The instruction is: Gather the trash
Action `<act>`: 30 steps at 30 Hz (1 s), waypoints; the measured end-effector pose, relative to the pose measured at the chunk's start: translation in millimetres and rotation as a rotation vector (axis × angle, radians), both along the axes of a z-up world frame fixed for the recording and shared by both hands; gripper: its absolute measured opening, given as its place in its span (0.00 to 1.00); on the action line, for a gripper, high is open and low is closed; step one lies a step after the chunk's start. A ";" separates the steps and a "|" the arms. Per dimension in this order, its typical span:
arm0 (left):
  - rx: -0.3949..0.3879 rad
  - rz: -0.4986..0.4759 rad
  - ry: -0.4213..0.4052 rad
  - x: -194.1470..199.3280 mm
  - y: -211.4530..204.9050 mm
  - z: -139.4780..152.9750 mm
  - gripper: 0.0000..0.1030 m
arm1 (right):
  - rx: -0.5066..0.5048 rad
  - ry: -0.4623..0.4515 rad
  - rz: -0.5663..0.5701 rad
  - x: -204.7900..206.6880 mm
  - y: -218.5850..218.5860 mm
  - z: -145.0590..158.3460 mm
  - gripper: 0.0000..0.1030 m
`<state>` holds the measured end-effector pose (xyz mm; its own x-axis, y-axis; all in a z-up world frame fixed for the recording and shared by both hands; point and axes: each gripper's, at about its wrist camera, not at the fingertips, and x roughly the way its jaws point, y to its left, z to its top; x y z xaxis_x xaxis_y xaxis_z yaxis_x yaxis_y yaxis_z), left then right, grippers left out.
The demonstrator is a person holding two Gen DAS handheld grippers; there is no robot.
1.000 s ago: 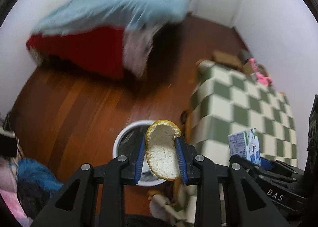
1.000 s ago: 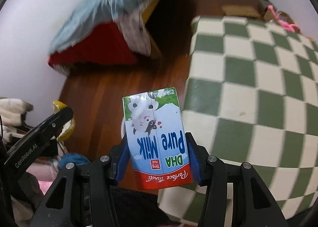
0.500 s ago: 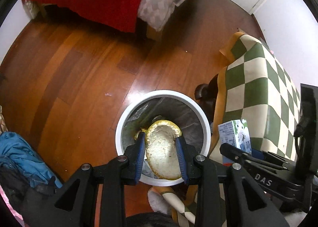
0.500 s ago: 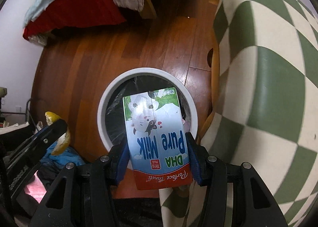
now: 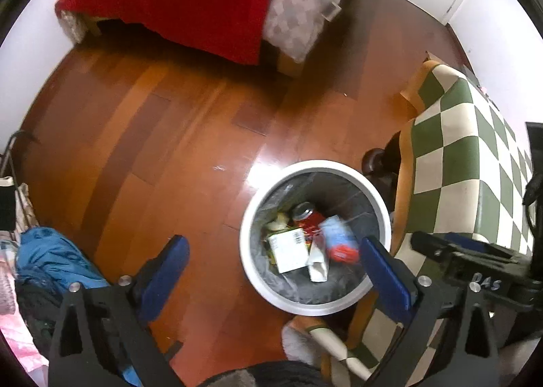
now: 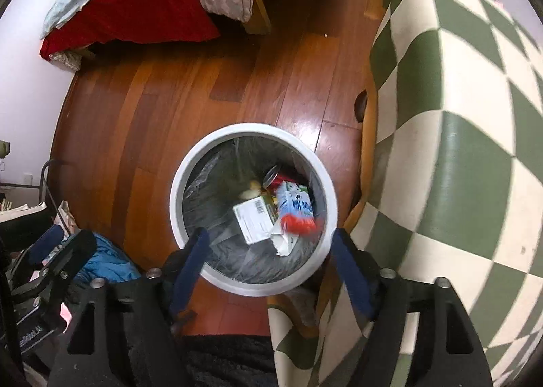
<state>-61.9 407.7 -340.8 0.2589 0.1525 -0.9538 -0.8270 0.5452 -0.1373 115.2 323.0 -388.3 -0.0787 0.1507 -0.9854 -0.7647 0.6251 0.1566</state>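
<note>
The jaws of both grippers stand wide apart and hold nothing. The left gripper (image 5: 271, 268) and the right gripper (image 6: 268, 258) both hang over the white trash bin (image 6: 176, 204), which stands on the wooden floor (image 5: 152, 136) just beside the table with the green and cream checked cloth (image 6: 458, 115).

The milk carton (image 6: 293, 209) is inside the bin, near its right wall; it looks blurred, its red end toward the camera. Just beside it, to the left, lies a white box with a barcode (image 6: 254, 220), and a torn white carton (image 6: 283, 239) lies in front of both. A red can (image 5: 307, 215) sits behind them. A small pale yellow piece (image 6: 251, 192) lies farther back on the grey bin liner (image 6: 210, 197); I cannot tell what it is.

Farther out, a bed with a red cover (image 5: 190, 3) stands by the wall, well apart from the bin. A blue cloth (image 5: 57, 258) lies on the floor at the left.
</note>
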 end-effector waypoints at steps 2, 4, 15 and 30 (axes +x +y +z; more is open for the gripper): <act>0.020 0.007 0.001 -6.4 -3.2 6.9 1.00 | 0.001 -0.023 0.014 -4.1 -4.6 11.5 0.94; 0.044 0.012 0.007 -11.6 -7.5 15.1 1.00 | -0.005 -0.042 0.026 -7.8 -10.0 21.4 0.98; 0.134 0.035 -0.023 -41.9 -49.0 88.1 1.00 | 0.093 -0.100 0.074 -36.0 -55.0 109.3 0.99; 0.168 0.005 -0.157 -79.2 -126.3 208.7 1.00 | 0.298 -0.065 0.114 -67.7 -158.1 255.1 0.99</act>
